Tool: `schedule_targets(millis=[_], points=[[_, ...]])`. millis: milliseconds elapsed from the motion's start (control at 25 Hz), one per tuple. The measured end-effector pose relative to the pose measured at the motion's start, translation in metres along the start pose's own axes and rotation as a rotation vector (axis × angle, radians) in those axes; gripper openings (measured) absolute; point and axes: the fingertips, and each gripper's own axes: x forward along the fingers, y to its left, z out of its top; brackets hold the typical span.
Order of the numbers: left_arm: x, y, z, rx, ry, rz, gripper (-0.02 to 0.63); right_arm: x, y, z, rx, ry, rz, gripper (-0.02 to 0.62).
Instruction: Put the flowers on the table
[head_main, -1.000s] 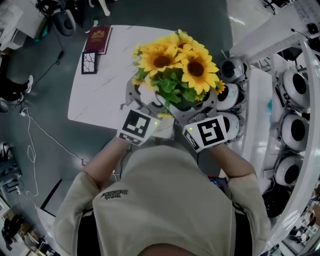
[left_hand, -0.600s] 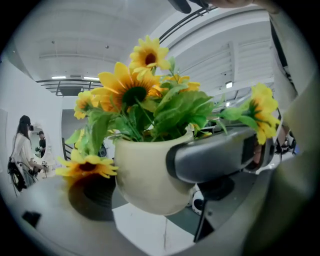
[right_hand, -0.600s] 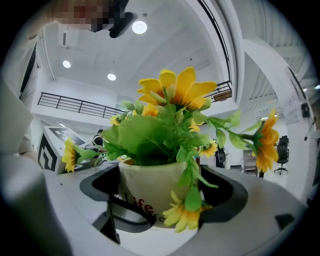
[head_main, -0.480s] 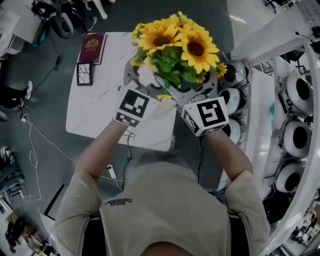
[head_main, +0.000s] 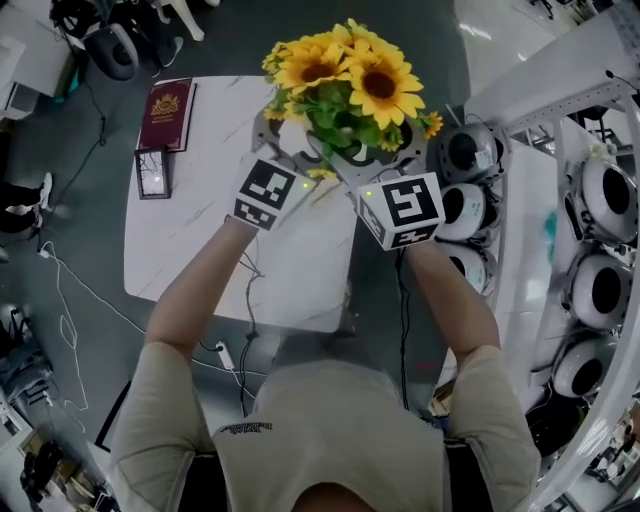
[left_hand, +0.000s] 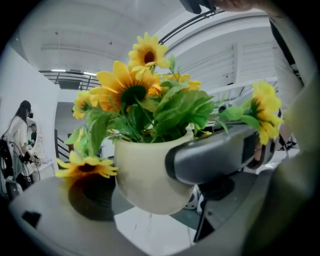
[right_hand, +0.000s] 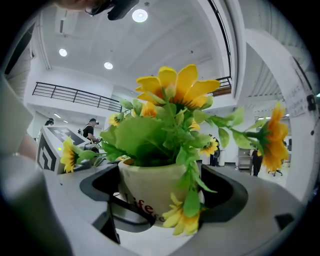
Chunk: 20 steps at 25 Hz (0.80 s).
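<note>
Yellow sunflowers, the flowers (head_main: 345, 85) of the task, stand upright in a cream pot (left_hand: 145, 175) that is held in the air between the two grippers. In the head view the bunch hangs over the far right corner of the white marble table (head_main: 200, 240). The left gripper view shows the tabletop below the pot's rounded base, with a clear gap between them.

The left gripper (head_main: 280, 150) takes the pot from the left. Its jaws are spread wide, the curved dark pads (left_hand: 215, 155) pressing the pot's sides. The right gripper (head_main: 395, 165) takes it from the right. Its jaws are also wide apart, and their dark curved cradles (right_hand: 225, 195) close round the pot's belly, where red lettering shows on the cream glaze. One small bloom droops over the rim towards the right gripper's camera.

At the table's far left lies a dark red booklet (head_main: 165, 115), with a small dark rectangular item (head_main: 152, 172) just near of it. Cables (head_main: 65, 290) trail across the grey floor to the left. To the right stands a white rack (head_main: 560, 90) holding round white units (head_main: 470, 205).
</note>
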Motion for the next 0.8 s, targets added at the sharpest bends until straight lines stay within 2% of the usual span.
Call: schedule_targets(millis=[240,520,800], points=[[0.044,0.016,-0.062,-0.034,-0.002,-0.038,0.480,0.036,-0.026,-0.065,-0.008,0.063,-0.031,0.500],[0.078,0.024,-0.142,-0.030,0.107,-0.072,0.480,0.066,-0.040,-0.143,0.048,0.119,-0.043,0.500],[0.098,0.028,-0.196,-0.017,0.207,-0.093,0.480,0.084,-0.049,-0.194,0.070,0.148,-0.048,0.500]])
